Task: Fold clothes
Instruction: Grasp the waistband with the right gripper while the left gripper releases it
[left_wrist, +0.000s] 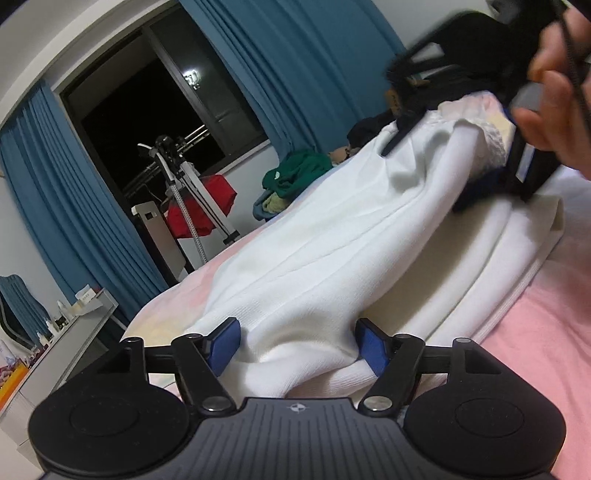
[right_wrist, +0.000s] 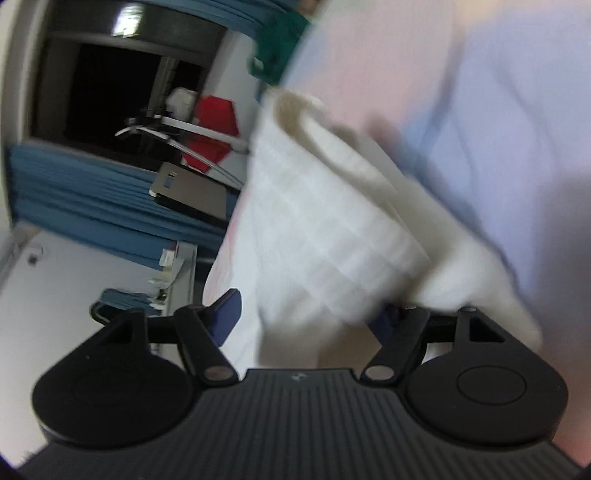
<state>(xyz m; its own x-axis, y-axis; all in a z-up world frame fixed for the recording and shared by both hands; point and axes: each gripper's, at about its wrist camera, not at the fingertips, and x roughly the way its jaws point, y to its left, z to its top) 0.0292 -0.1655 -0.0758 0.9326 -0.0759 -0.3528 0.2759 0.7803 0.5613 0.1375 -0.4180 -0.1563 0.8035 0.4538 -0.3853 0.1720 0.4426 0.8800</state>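
A white knit garment (left_wrist: 332, 236) lies stretched along the bed, its upper layer raised over a folded lower layer (left_wrist: 480, 266). My left gripper (left_wrist: 299, 345) has the near bunch of the garment between its blue pads (left_wrist: 225, 343), which stand wide and touch the cloth on both sides. At the far end a hand (left_wrist: 554, 92) holds my right gripper (left_wrist: 454, 173), which lifts the ribbed edge of the garment. The right wrist view is blurred. There the white garment (right_wrist: 325, 229) fills my right gripper (right_wrist: 308, 310) and covers its right finger.
The bed has a pink sheet (left_wrist: 535, 350). A pile of green clothes (left_wrist: 295, 173) sits at its far side. A drying rack with a red garment (left_wrist: 207, 199) stands by the dark window and blue curtains (left_wrist: 85, 192). A white shelf with bottles (left_wrist: 74, 325) is at the left.
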